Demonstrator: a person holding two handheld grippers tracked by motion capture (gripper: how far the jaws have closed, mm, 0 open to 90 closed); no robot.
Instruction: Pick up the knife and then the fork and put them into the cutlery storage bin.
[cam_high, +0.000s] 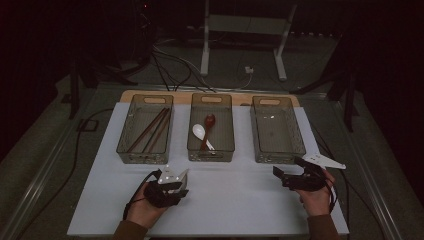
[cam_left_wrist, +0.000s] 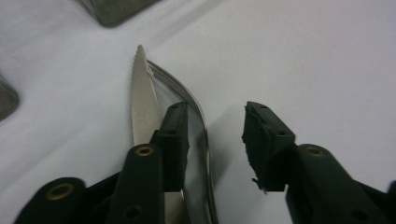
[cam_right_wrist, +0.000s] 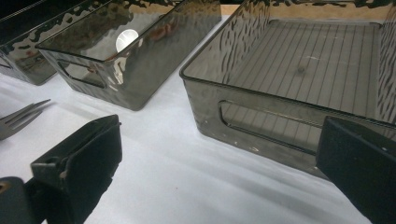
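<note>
knife (cam_left_wrist: 142, 100) lies just left of fork (cam_left_wrist: 198, 121) on table (cam_left_wrist: 303, 60).

Dim high view, room black toward twelve o'clock; only the white surface (cam_high: 225, 200) catches light. Both gripper views are brighter, near parts soft-focused, with glare on a bin (cam_right_wrist: 126, 39) at eleven o'clock.

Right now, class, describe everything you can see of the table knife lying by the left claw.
The table knife looks like polished steel, its long narrow blade ending in a point with fine serrations along one edge. It lies flat on the white table top, tip pointing away from the left claw. A metal fork lies alongside its right side. One claw jaw covers its lower part; whether it touches the knife cannot be told.
</note>
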